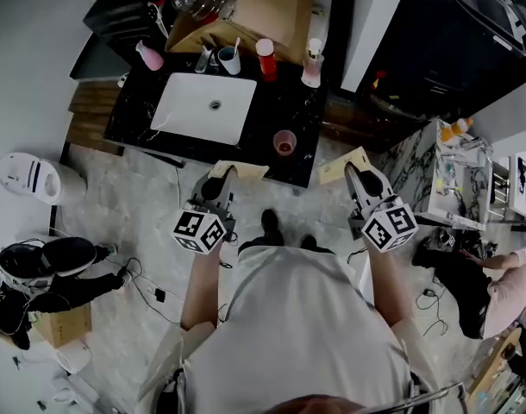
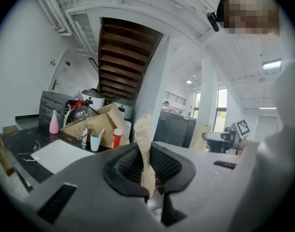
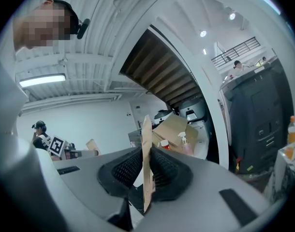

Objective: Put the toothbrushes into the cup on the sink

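Nearest, the left hand-held gripper (image 1: 223, 178) is clenching its two pads on the left packet (image 1: 246, 170), a flat tan card sleeve. The right hand-held gripper (image 1: 357, 174) is grasping the right packet (image 1: 341, 166) in the same way. Both are hanging short of the table (image 1: 280, 102), over the pale floor (image 1: 142, 197).

The left gripper view is showing its packet edge-on, with the long axis rising out of the jaws and the top leaning a little left. The right gripper view is showing the other packet edge-on too, standing nearly straight. The head view is giving only the broad tan faces, which are sticking out past the jaw tips toward the table. No view is showing what the sleeves contain, and the pads are covering their lower ends.

At the table's near edge a pink cup (image 1: 284, 142) is standing upright, seen only from the head view. Beyond it the white sink (image 1: 172, 115) is lying in the black top. Behind the sink a pale cup (image 1: 230, 59) is holding a thin stick that is leaning right. A red bottle (image 1: 266, 59) is standing just beside that cup. A pink bottle (image 1: 149, 56) is standing near the far left corner. Farthest, a cardboard box (image 1: 263, 11) is rising behind them, and the picture's top edge is cutting it off.
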